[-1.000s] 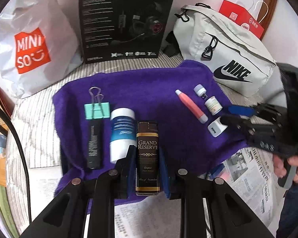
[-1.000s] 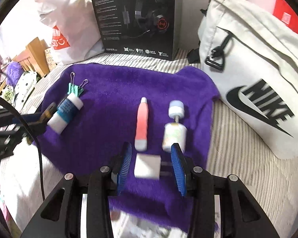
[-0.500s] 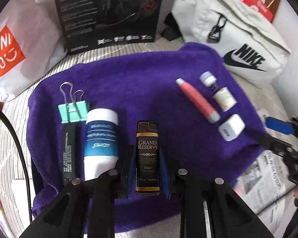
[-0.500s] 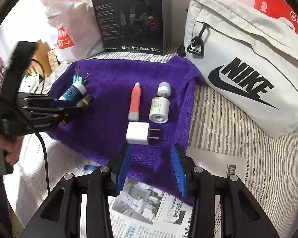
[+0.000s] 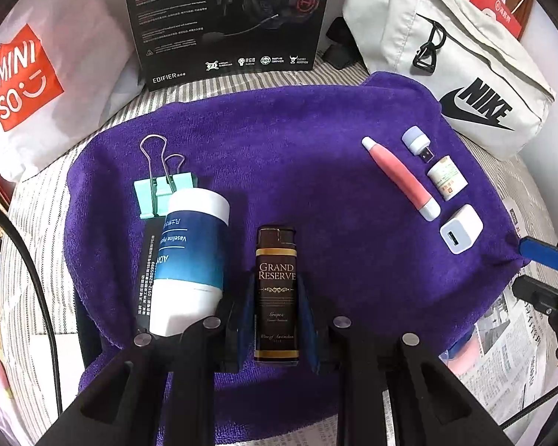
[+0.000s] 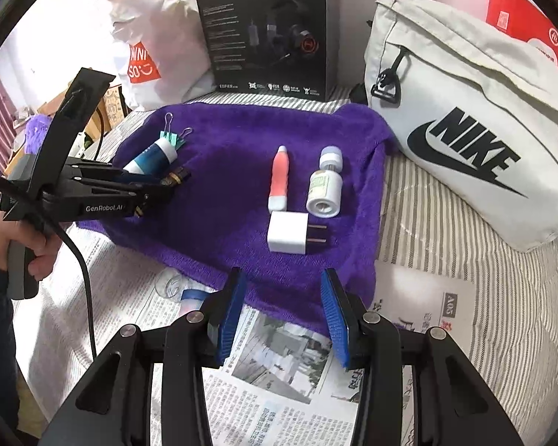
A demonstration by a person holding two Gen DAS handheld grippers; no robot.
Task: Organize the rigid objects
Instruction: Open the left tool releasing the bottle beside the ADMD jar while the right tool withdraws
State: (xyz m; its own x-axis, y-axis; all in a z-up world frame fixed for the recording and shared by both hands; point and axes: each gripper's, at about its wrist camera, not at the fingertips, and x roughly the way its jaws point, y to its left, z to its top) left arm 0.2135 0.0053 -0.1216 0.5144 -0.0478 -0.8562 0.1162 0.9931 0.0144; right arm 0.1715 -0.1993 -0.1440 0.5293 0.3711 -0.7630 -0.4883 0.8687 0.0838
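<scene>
My left gripper (image 5: 276, 319) is shut on a dark brown Grand Reserve lighter (image 5: 276, 282), held low over the purple towel (image 5: 279, 148) beside a blue and white Vaseline tube (image 5: 189, 260), a black stick (image 5: 147, 271) and a green binder clip (image 5: 160, 189). On the towel's right lie a pink tube (image 6: 279, 178), a small white bottle (image 6: 325, 193), a USB light (image 6: 331, 156) and a white charger plug (image 6: 288, 237). My right gripper (image 6: 283, 312) is open and empty, just off the towel's near edge, behind the plug.
A black headset box (image 6: 267, 29), a white Miniso bag (image 5: 29, 74) and a grey Nike bag (image 6: 464, 119) stand behind the towel. Newspaper (image 6: 279, 383) covers the striped bed in front.
My left gripper moved forward over the towel with the lighter, closer to the Vaseline tube. My right gripper let go of the charger plug and drew back off the towel.
</scene>
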